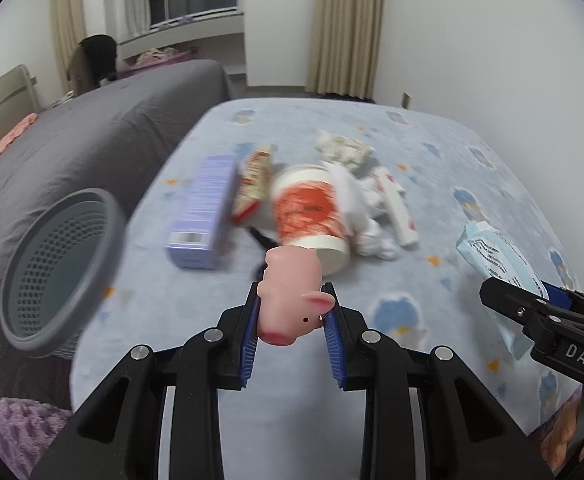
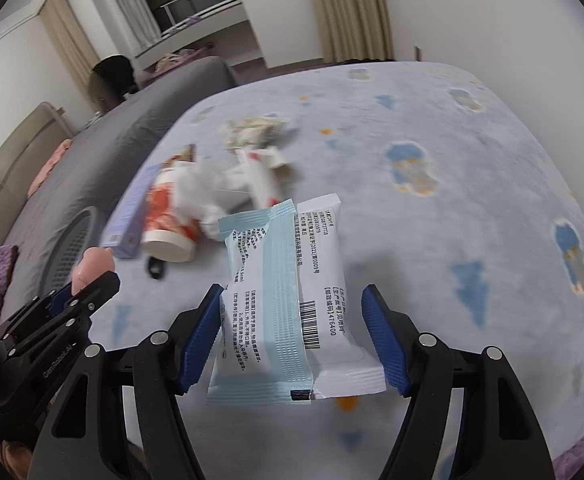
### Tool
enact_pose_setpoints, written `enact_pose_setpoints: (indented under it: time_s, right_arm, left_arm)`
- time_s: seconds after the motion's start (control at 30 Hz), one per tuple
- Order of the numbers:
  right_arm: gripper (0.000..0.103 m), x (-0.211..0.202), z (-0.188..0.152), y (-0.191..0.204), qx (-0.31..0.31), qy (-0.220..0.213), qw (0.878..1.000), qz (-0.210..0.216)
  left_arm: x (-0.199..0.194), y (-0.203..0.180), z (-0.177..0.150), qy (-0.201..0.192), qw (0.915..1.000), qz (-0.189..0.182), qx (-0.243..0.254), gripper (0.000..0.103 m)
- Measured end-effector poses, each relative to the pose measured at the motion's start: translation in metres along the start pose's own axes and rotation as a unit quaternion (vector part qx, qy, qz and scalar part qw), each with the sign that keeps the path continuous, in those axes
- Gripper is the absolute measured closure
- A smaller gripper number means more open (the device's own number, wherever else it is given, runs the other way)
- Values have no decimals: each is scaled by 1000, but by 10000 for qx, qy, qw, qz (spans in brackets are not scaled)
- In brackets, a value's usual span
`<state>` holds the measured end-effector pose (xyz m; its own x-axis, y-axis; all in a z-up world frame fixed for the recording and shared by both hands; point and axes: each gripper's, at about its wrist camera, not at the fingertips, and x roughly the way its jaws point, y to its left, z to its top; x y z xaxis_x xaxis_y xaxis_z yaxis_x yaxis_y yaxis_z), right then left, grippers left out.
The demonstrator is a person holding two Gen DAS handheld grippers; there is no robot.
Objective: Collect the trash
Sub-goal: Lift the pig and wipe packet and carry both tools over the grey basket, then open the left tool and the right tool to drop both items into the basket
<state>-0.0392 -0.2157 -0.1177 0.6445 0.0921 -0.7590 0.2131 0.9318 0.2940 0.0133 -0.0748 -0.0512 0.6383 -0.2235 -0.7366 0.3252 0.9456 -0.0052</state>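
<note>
A pink pig toy [image 1: 292,268] hangs above the light blue cloth, and my left gripper [image 1: 292,300] is shut on it. The right gripper [image 2: 292,300] is shut on a white and pale blue wipes packet [image 2: 283,280], lifted off the cloth. In the left wrist view that packet [image 1: 488,252] and the right gripper [image 1: 524,292] sit at the right edge. The trash pile lies ahead: an orange and white paper cup [image 1: 308,212] on its side, a purple box [image 1: 203,208], white tissue [image 1: 364,208], a snack wrapper [image 1: 253,184] and crumpled paper [image 1: 342,148].
A grey mesh basket [image 1: 113,232] stands at the left edge of the cloth, beside a grey covered bed [image 1: 91,132]. A purple fluffy cloth [image 1: 19,428] lies at the lower left. A small black object [image 1: 261,238] lies by the cup. The cloth's right side [image 2: 472,200] is bare.
</note>
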Motion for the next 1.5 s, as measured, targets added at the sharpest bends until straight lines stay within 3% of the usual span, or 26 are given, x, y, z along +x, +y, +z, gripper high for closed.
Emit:
enact_pose_setpoints:
  time_s: [0.27, 0.5, 0.67, 0.83, 0.93, 1.37, 1.5]
  right_arm:
    - [35, 24, 21, 111, -827, 13, 9949, 571]
    - [35, 66, 35, 210, -1537, 155, 9821, 1074]
    - [35, 104, 46, 263, -1813, 309, 9742, 1308]
    - [35, 136, 49, 298, -1946, 485, 9694, 1419]
    - [35, 150, 48, 313, -2032, 545, 9672, 1424]
    - [35, 177, 45, 344, -2220, 553, 9629, 1433]
    - [35, 172, 46, 343, -2263, 461, 9630, 1389]
  left_arm:
    - [-17, 109, 12, -236, 9958, 698, -539, 74]
    - [-10, 219, 20, -192, 9838, 1496, -966, 74]
    - [6, 268, 24, -104, 9764, 1855, -1104, 73]
    - [26, 299, 14, 92, 9717, 1935, -1355, 73]
    - [36, 310, 8, 317, 9723, 1736, -1535, 73]
    - [47, 329, 8, 419, 9659, 1843, -1770, 71]
    - [47, 329, 7, 437, 9650, 1894, -1763, 60]
